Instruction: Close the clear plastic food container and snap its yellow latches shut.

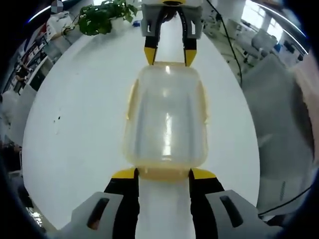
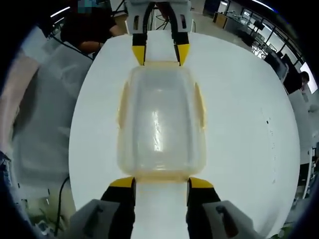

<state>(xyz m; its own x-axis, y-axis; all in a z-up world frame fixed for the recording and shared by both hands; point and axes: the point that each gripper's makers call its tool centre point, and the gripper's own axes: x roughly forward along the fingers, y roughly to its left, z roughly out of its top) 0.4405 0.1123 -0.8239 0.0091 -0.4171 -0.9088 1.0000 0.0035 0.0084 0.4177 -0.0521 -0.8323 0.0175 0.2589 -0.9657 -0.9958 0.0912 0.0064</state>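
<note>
Clear container (image 1: 167,117) on white table (image 1: 79,129) btwn left hand-held gripper (image 1: 163,174) & right hand-held gripper (image 2: 160,183), both spread, ungrasping.

White round table (image 1: 75,129); potted plant (image 1: 102,17) at far edge; ceiling strip lights (image 2: 60,11); desks behind

Left gripper (image 1: 163,174): fingers spread apart, yellow-tipped, level. Right gripper (image 2: 161,182): fingers likewise spread, directly facing the left one.
</note>
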